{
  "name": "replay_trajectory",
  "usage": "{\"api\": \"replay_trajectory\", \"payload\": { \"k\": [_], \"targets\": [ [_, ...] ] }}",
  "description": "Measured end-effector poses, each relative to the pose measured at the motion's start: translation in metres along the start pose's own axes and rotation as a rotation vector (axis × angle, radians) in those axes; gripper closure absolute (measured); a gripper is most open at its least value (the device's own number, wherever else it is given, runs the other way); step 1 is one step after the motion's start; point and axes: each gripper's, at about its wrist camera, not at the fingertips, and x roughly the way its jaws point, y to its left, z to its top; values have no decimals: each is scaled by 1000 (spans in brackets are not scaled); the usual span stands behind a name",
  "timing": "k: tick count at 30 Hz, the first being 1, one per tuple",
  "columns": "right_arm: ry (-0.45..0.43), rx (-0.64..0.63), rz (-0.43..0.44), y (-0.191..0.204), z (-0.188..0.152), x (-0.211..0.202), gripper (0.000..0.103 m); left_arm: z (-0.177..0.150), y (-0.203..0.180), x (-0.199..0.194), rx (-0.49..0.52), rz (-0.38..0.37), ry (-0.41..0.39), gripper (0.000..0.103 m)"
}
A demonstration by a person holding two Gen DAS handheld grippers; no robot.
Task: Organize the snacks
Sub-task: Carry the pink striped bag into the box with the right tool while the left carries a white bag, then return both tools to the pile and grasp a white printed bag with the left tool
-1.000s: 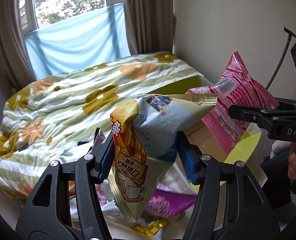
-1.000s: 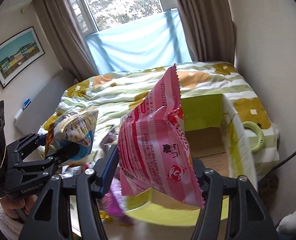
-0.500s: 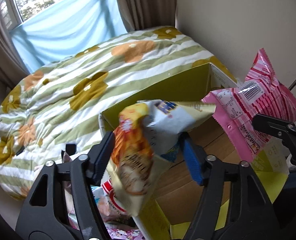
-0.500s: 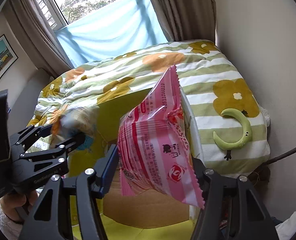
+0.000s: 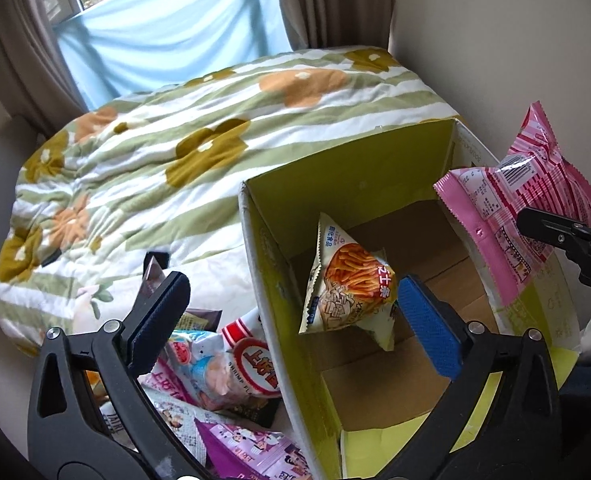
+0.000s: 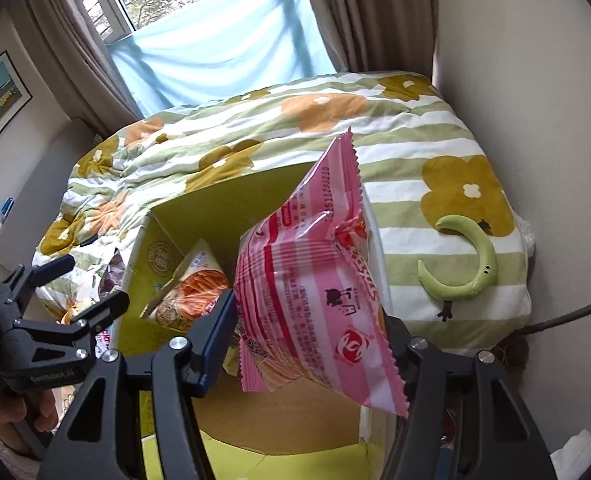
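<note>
A yellow-green cardboard box (image 5: 279,200) stands open on the bed; it also shows in the right wrist view (image 6: 215,208). A snack bag with orange sticks (image 5: 351,280) is inside the box, free of my grip; it shows in the right wrist view (image 6: 187,292) too. My left gripper (image 5: 291,316) is open and empty, its fingers spread above the box's left wall. My right gripper (image 6: 307,340) is shut on a pink snack bag (image 6: 315,292) and holds it over the box's right side; the pink bag also shows in the left wrist view (image 5: 523,208).
Several loose snack packets (image 5: 223,364) lie in a pile left of the box. A green striped floral quilt (image 5: 175,128) covers the bed. A green crescent toy (image 6: 467,264) lies on the quilt right of the box. A wall (image 5: 495,40) stands close on the right.
My left gripper opened and let go of the orange-stick bag, which has dropped into the box. Both grippers moved forward over the box; the pink bag stays gripped.
</note>
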Motion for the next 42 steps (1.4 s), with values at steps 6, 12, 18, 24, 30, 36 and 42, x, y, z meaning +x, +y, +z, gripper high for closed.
{"api": "replay_trajectory", "payload": {
  "k": [6,12,18,24,30,36,42],
  "targets": [
    [30,-6,27,10,17,24,44,-6,10,-3,-41,-26,16,0],
    [27,24,33,6,18,44,0,-13,15,-6,-64,-16,22,0],
    [15,0,18,5,5,30,0,-15,18,-13,-85,-33,18,0],
    [-18,-45,0,12,3,1,0,-15,18,-35,-90,-48,-21,0],
    [-70,-115,-35,27,-1,-41,0,-20,24,-81,-99,-42,-94,0],
    [-130,-192,16,56,-19,-82,0,-43,55,-129,-152,-7,-150,0],
    [-164,-238,61,97,-49,-108,0,-82,100,-165,-208,38,-173,0]
  ]
}}
